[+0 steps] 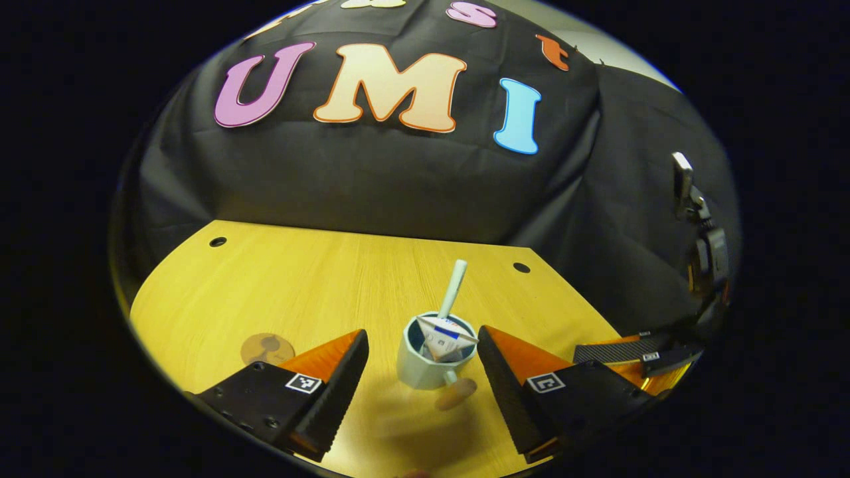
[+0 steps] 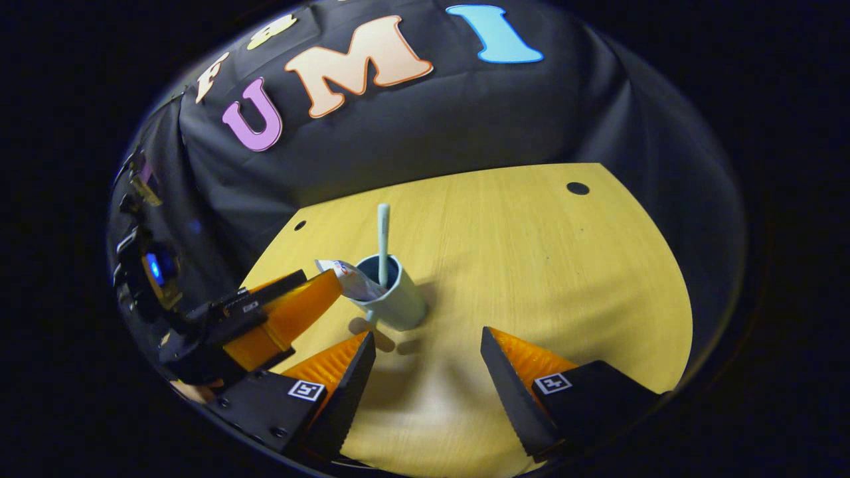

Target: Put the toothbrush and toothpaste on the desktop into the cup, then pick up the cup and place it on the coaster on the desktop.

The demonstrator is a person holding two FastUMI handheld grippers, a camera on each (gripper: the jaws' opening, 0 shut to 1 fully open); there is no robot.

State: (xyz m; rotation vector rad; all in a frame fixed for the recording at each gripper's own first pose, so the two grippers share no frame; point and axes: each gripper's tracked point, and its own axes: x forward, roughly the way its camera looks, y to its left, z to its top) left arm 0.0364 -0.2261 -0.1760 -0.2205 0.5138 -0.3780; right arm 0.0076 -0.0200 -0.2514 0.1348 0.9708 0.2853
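Desktop [image 1: 299,279], cup [image 1: 425,368] between left claw [image 1: 423,372] fingers

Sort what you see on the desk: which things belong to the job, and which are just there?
Job:
pale ceramic cup
white toothbrush standing in it
white toothpaste tube in it
round brown coaster
open left gripper

Just there:
yellow wooden desktop
black cloth wall

A pale cup [image 2: 396,300] is standing on the wooden desktop [image 2: 531,265], with a toothbrush [image 2: 383,240] sticking up from it and a toothpaste tube [image 2: 350,278] leaning over its rim. The right gripper [image 2: 428,372] is hovering agape just short of it; the left gripper [image 2: 279,312] is waiting beside the cup.
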